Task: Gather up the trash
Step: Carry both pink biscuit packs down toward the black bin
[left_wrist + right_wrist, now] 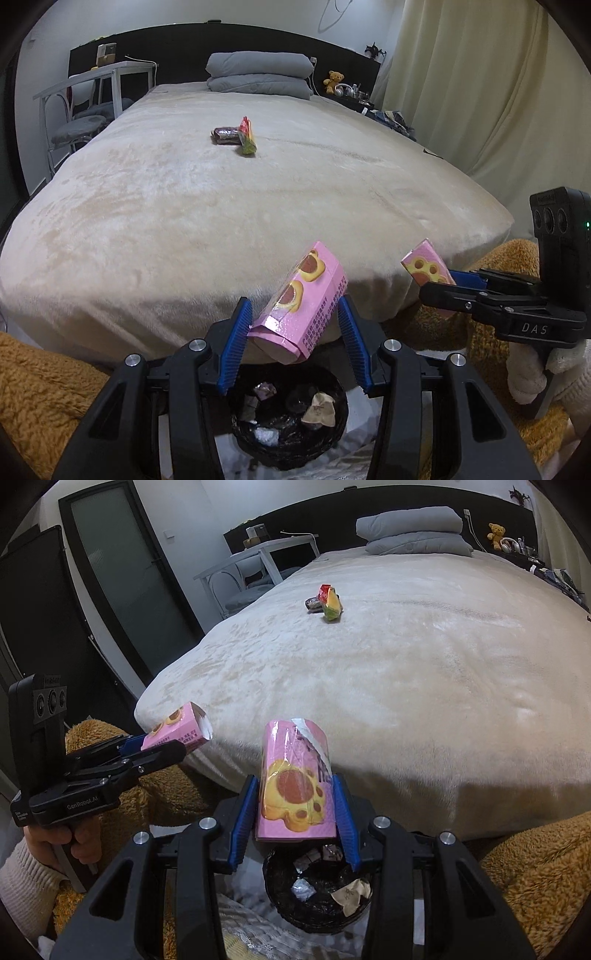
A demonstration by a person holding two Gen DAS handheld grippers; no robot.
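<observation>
A: Since both pink cartons are already lifted off the bed (221, 206), what does the drop turn on?

B: On the black bin (288, 417). It sits directly below and just ahead of the left gripper (295, 332), whose fingers (236, 343) are clenched on the left pink carton (303, 306); its long axis tilts up and away from the fingers.

A: And the other one?

B: The right gripper (295, 812) has its fingers (245, 816) clamped on the right pink carton (295, 775), standing nearly upright, with the bin under its lower end too. Both hands look about equally near.

A: Anything left?

B: Two wrappers (236, 136) lie far ahead of the fingers, mid-bed, touching each other.
</observation>
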